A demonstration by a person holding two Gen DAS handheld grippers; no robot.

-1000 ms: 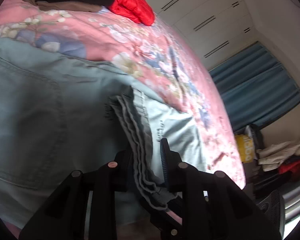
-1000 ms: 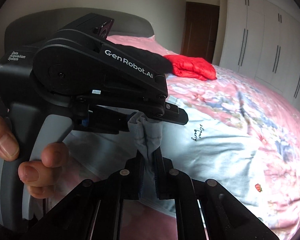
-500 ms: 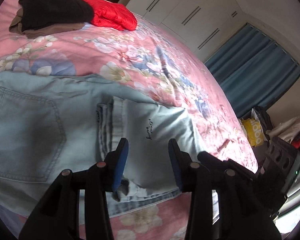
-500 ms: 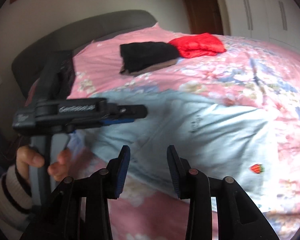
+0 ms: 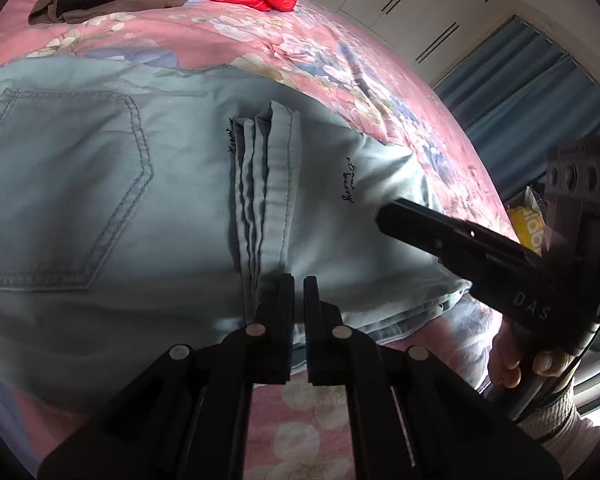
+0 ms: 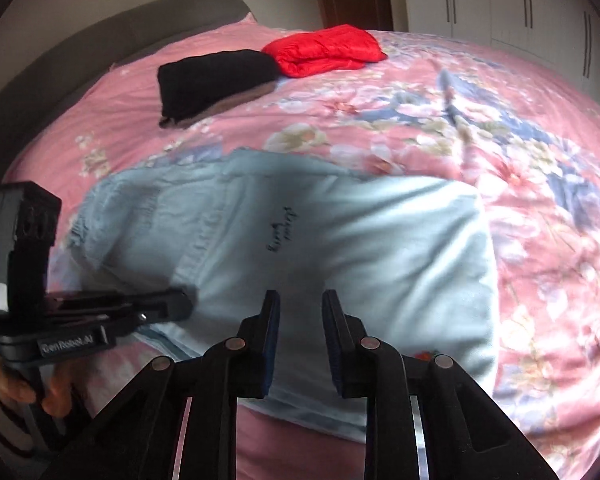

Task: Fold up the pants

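Note:
Light blue jeans [image 5: 148, 216] lie folded on the pink floral bedspread [image 5: 300, 40], leg hems stacked across the seat beside a back pocket [image 5: 68, 192]. My left gripper [image 5: 298, 280] is shut and empty, its tips just over the jeans' near edge by the hems. It also shows at the left of the right wrist view [image 6: 172, 304]. My right gripper [image 6: 300, 300] is open and empty above the near edge of the jeans [image 6: 340, 248]. It shows from the side in the left wrist view [image 5: 396, 216].
A folded black garment [image 6: 216, 80] and a red padded jacket [image 6: 324, 48] lie further up the bed. A grey headboard [image 6: 100, 36] is at the back, white wardrobes [image 6: 520, 4] to the right, and blue curtains [image 5: 532, 88] past the bed's side.
Both grippers let go of the leg hems, which now lie on the seat of the jeans. The left gripper then shut empty; the right stays open, a bit closer to the jeans.

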